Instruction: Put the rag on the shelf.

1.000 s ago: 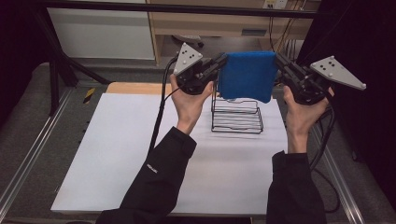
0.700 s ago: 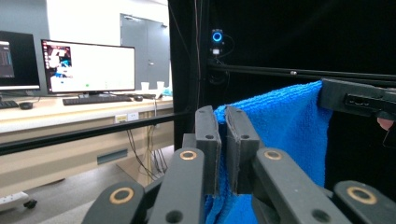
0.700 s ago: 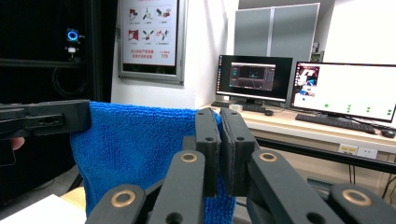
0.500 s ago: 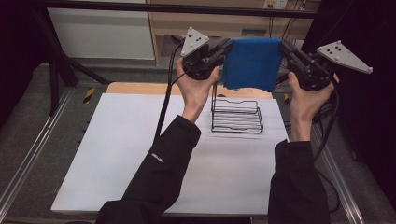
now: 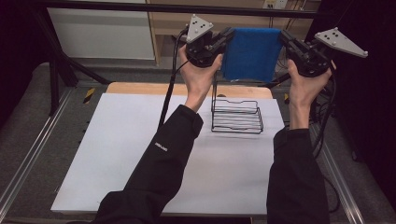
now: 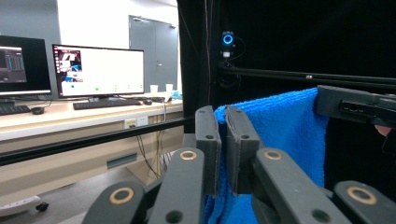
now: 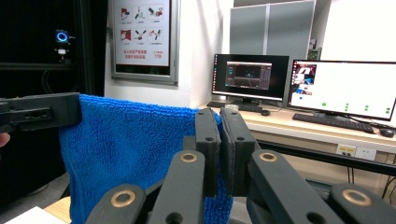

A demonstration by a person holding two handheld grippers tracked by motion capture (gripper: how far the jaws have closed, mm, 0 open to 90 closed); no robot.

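Observation:
A blue towel (image 5: 251,52) hangs stretched between my two grippers, high above the far end of the table. My left gripper (image 5: 229,33) is shut on the towel's upper left corner, and my right gripper (image 5: 283,36) is shut on its upper right corner. In the left gripper view the blue towel (image 6: 285,135) is pinched between the two black jaws of my left gripper (image 6: 223,119), with the other gripper's jaws farther off. In the right gripper view the blue towel (image 7: 130,144) is clamped by my right gripper (image 7: 220,121). Below the towel a black wire rack (image 5: 236,116) stands on the white table (image 5: 121,154).
A wooden strip (image 5: 140,88) runs along the table's far edge. Metal rails (image 5: 28,158) flank the table on both sides. Desks with lit monitors (image 7: 345,88) stand beyond the table. A dark curtain closes off the right side.
Both hands have lifted the towel higher and carried it farther from me, beyond the wire rack. The rack has not moved.

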